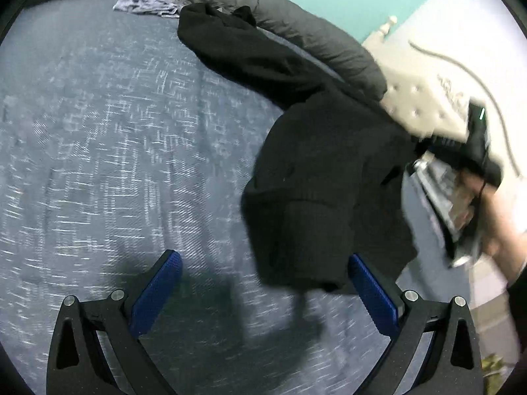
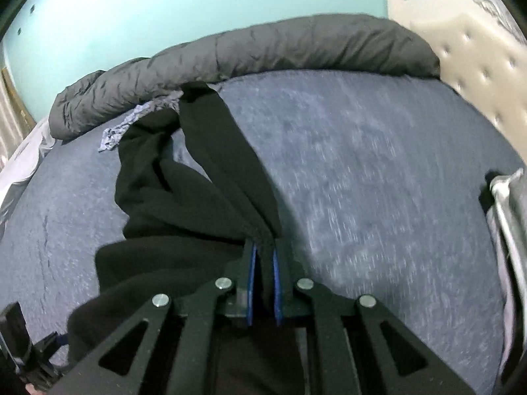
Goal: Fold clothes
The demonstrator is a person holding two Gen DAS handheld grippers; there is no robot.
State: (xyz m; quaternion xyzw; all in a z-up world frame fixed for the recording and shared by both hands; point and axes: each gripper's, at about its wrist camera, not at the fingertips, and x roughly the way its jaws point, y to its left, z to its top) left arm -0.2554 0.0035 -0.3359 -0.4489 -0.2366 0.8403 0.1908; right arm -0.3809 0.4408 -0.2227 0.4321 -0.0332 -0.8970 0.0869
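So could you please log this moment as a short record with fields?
surface: blue bedsheet
garment: black garment, partly lifted, trailing across the bed
left claw: left claw open, holding nothing
right claw: right claw shut on the black garment
background: grey duvet rolled along the far edge

Blue bed (image 2: pixel 378 181), grey duvet (image 2: pixel 263 49) rolled along edge, black garment (image 1: pixel 313 171), perhaps patterned cloth (image 1: pixel 145 5)

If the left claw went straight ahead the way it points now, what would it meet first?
Probably the hanging black garment, whose lower hem dangles just beyond the open left claw; otherwise the blue bedspread. Depth is unclear.
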